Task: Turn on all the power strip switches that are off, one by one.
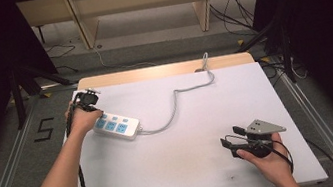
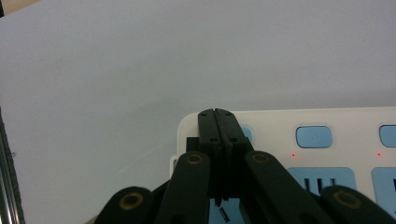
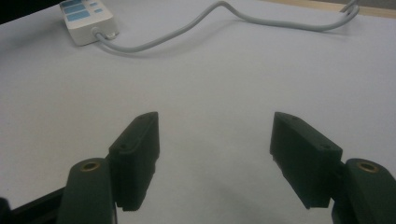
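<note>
Power strip [image 1: 116,125] lay on the white bench [image 1: 192,170], left of centre, its grey cord [image 1: 175,99] trailing toward the far edge. Left tongs [image 2: 218,116] were pressed together over the strip's end, gripping nothing. Right tongs [image 3: 215,158] stood apart, well clear, above bare bench. The strip looked rigid, light and smooth-sided; a hold across its narrow body seemed safest, since the limp cord would drag.

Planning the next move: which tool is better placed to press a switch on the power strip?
Left. The left tool, shut, sits over the strip's end by its blue switches; the right tool is open, far across the table.
</note>
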Demonstrator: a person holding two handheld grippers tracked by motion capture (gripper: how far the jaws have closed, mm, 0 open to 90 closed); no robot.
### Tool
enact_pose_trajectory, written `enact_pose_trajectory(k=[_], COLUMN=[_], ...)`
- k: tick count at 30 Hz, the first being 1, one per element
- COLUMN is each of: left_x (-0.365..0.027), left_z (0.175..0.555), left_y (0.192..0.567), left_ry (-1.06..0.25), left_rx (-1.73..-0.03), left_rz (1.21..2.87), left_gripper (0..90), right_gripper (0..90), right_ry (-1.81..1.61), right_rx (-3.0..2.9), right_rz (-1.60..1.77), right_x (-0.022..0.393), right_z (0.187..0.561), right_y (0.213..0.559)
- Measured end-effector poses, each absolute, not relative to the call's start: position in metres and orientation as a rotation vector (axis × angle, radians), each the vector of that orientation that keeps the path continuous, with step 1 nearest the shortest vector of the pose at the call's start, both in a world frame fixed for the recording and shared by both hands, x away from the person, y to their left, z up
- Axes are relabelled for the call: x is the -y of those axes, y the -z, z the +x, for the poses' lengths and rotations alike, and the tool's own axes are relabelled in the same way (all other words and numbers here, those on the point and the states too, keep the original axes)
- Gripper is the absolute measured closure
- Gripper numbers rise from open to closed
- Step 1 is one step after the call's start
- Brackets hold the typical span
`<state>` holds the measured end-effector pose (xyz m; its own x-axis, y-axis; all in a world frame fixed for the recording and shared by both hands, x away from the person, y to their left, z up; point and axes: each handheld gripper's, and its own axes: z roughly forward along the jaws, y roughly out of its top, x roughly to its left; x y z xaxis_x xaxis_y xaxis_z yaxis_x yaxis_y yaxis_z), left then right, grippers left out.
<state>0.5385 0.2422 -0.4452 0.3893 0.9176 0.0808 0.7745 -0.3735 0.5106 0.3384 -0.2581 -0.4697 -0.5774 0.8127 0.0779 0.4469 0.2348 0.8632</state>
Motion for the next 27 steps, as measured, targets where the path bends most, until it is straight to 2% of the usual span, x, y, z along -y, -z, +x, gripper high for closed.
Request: enact_pose_trajectory(k=[8, 27], left_x=[-0.2337, -0.2358], left_z=[0.5387, 0.5395], left_y=[0.4433, 0.4434], left_ry=[-0.495, -0.483], left_rx=[-1.416, -1.437], left_rz=[2.268, 2.271], left_gripper=[89.8, 89.8], right_gripper=[33.9, 33.9], right_ry=[-1.283, -1.284], right_rx=[-2.126, -2.124], right_rz=[1.162, 1.156], right_x=[0.2584, 0.2585], right_z=[0.3389, 0.3384], right_y=[0.4702, 0.4692])
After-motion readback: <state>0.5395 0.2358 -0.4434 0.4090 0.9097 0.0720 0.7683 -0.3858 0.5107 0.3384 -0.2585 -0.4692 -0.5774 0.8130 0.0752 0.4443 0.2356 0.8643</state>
